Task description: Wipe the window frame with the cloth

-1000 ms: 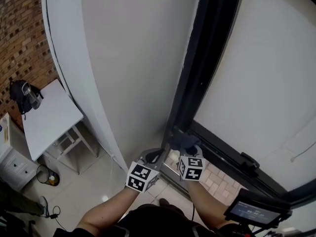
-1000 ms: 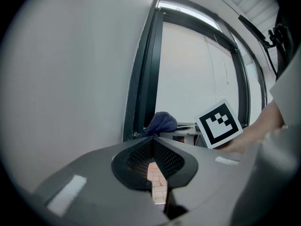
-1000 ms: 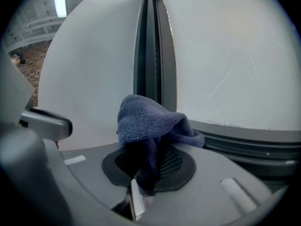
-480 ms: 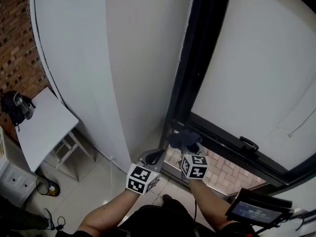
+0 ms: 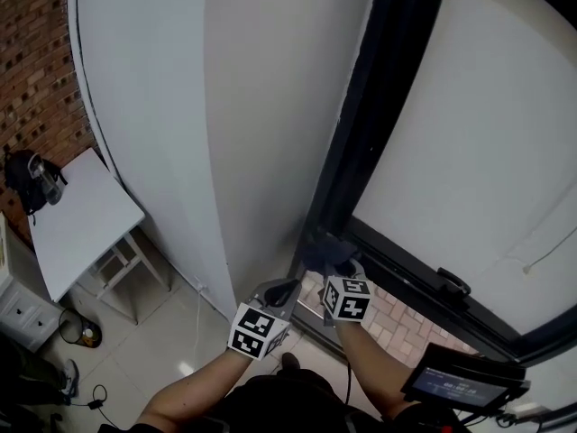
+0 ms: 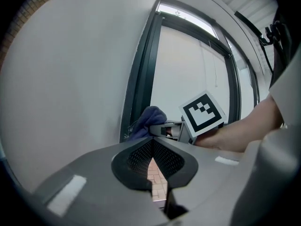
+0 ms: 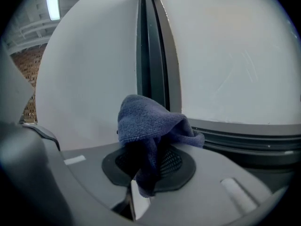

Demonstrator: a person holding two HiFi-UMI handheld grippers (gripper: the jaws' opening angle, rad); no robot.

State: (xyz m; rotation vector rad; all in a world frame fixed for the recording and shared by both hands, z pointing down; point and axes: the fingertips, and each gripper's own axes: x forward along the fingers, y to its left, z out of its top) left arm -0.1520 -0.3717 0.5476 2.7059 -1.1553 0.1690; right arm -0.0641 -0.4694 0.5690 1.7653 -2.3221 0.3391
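By the upright window frame (image 5: 359, 142), right gripper (image 5: 330, 260) clamps the cloth (image 7: 146, 121) bunched forward; left gripper (image 5: 285, 288) closed, empty.

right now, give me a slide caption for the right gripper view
Right gripper, shut on a blue cloth, faces the lower corner of the dark window frame.

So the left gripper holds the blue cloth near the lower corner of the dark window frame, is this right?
No: the right gripper holds the blue cloth near the lower corner of the dark window frame. The right gripper view shows it; the left gripper is shut on nothing.
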